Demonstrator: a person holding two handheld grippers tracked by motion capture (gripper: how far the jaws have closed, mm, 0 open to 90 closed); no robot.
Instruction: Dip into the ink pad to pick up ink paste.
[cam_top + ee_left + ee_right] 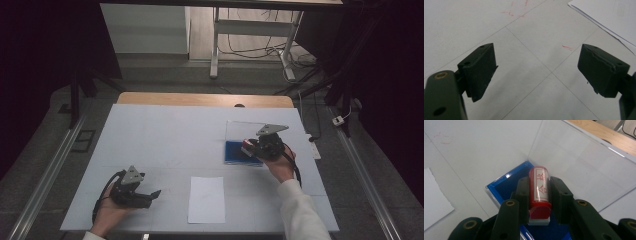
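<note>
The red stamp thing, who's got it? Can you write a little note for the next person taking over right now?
Right gripper: shut on the red stamp, over the blue ink pad in its open clear case, far right of the table.
Left gripper: open, holding nothing, low over the table's near left.
White paper: flat at the near edge, middle; looks blank.
Done: stamp picked up.
Left, probably: ink it, press it on the paper, return it.

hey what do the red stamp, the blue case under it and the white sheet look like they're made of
Stamp: likely glossy plastic, judging by its shine; the red characters look printed.
Blue case: probably plastic, with a matte blue, possibly felt lining and a clear lid you can see through.
White sheet: apparently thin matte paper lying flat.
</note>
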